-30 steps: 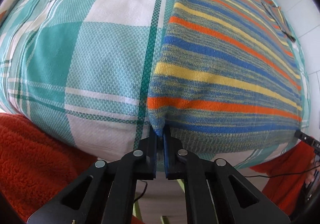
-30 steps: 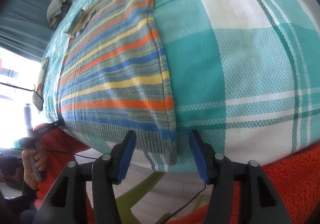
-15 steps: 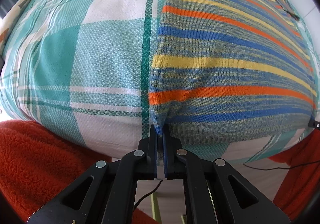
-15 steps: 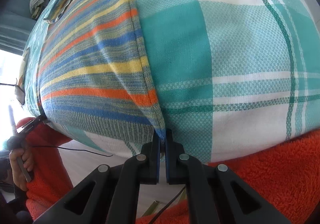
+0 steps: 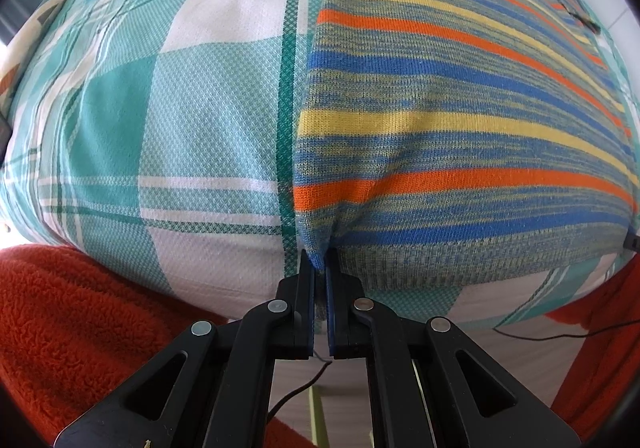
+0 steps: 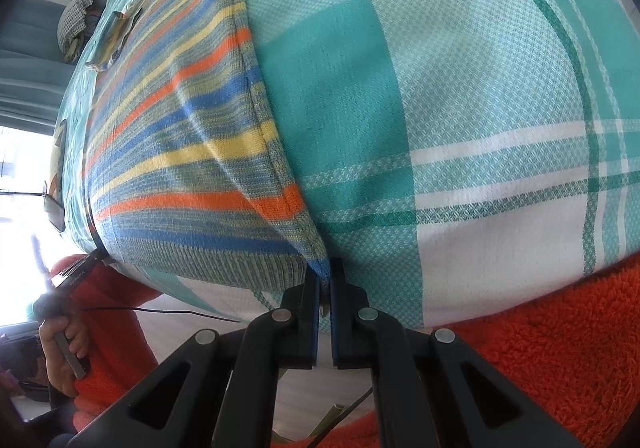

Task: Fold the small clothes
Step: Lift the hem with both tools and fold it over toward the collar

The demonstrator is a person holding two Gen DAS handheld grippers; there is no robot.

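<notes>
A striped knit sweater [image 5: 460,115], blue, yellow and orange, lies spread on a teal plaid cloth [image 5: 172,119]. My left gripper [image 5: 319,268] is shut on the sweater's near left hem corner, which is pulled up a little. In the right wrist view the sweater [image 6: 180,151] lies to the left, and my right gripper [image 6: 325,272] is shut on its near right hem corner, lifting a ridge of fabric. The far sleeves are only partly visible.
The plaid cloth [image 6: 460,107] covers the whole table and hangs over the near edge. The person's orange fleece sleeves [image 5: 72,328] [image 6: 560,348] flank the grippers. The left gripper [image 6: 76,272] shows at the left of the right wrist view. A bundle of cloth [image 6: 76,23] lies far left.
My right gripper, open a second ago, has closed on the sweater's right hem corner. Both grippers have moved forward and lifted the hem slightly.
</notes>
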